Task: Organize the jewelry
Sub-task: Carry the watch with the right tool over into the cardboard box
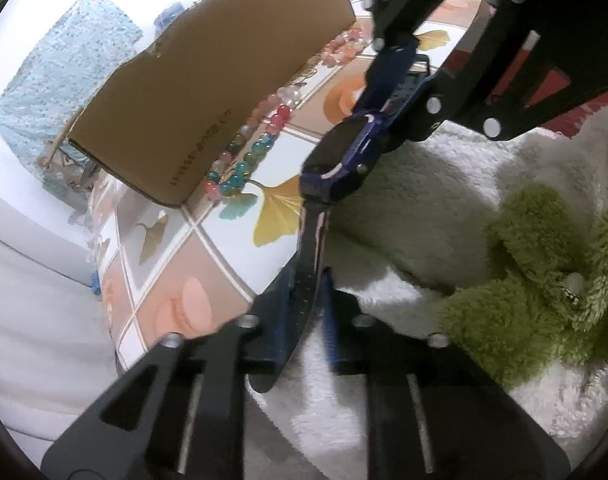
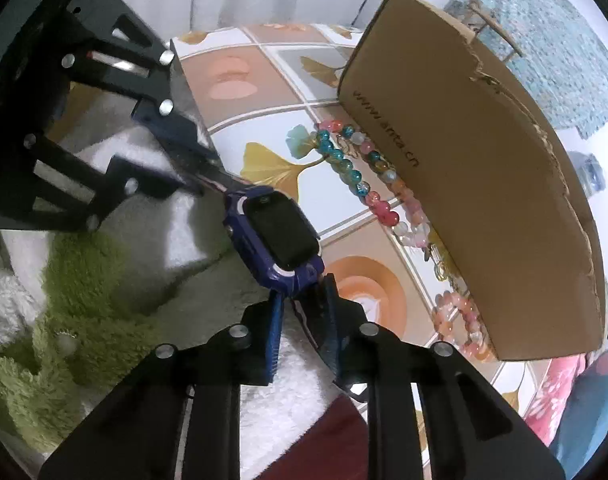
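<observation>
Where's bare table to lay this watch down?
Free: the patterned table between the watch and the bead bracelets. Crowded: the strip along the cardboard box, lined with beads.

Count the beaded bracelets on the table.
2 visible. A multicolored beaded bracelet lies along the cardboard box, near its printed end; a pink-and-orange beaded bracelet lies by its other end. The box may hide more.

Left wrist view: close, angled steeply down along the left gripper (image 1: 304, 320), facing the right gripper (image 1: 400, 92) at upper right. Right wrist view mirrors it from the opposite end. Shared: smartwatch (image 1: 336, 152) (image 2: 282, 236), cardboard box (image 1: 208, 92) (image 2: 484, 200), bead bracelets (image 1: 244, 156) (image 2: 368, 184), patterned tabletop (image 1: 208, 256) (image 2: 264, 92).
</observation>
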A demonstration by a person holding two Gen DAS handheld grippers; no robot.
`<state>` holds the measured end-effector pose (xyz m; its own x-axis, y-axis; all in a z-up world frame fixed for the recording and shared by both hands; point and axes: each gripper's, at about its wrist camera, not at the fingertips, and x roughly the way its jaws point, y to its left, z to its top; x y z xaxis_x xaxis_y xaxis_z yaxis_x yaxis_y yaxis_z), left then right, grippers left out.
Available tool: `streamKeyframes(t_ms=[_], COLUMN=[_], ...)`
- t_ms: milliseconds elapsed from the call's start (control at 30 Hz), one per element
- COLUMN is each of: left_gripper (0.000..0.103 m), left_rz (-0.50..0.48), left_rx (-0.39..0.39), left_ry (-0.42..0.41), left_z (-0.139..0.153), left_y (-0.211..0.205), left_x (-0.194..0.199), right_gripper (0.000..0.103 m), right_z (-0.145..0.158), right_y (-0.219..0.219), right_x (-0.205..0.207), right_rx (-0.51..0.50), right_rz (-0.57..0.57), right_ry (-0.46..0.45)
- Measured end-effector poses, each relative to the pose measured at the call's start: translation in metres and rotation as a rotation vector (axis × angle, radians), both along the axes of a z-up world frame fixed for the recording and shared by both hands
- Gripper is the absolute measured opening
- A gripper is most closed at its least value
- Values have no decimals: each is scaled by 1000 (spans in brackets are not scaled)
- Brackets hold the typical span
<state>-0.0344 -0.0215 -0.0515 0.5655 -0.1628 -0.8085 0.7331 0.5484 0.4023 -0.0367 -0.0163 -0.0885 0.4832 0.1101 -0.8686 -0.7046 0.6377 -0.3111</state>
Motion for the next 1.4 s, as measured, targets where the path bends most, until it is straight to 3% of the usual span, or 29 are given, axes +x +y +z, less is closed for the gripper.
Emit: streamKeyframes(t_ms=[167, 400, 633, 867, 967, 1033, 1167, 1400], left_gripper=[2, 2, 2, 2, 2, 3, 3, 3], left_rz=[10, -13, -27, -92, -99, -107, -123, -152], left_rx=[3, 18, 33, 66, 87, 96, 118, 195], left_ry=[-40, -86, -189, -482, -604, -637, -596, -378], left_z=[10, 22, 51, 127, 154, 164, 161, 112], left_y=[-2, -11, -15, -22, -28, -34, -45, -57], left_x=[-6, -23, -34, -13, 18, 47, 111, 214], right_gripper=[5, 4, 4, 4, 4, 4, 4, 4], right_z=[5, 18, 51, 136, 163, 173, 174, 130], right_y=[-7, -19, -23, -31, -39, -47, -67, -78], right_x=[-9, -16, -29, -16, 14, 44, 128, 243], right_rx=[33, 83, 93, 54, 35, 40, 61, 19], right_rz=[-34, -79, -73, -34, -24, -18, -6, 7], right_ry=[-25, -88, -235, -528, -585, -558, -374, -102])
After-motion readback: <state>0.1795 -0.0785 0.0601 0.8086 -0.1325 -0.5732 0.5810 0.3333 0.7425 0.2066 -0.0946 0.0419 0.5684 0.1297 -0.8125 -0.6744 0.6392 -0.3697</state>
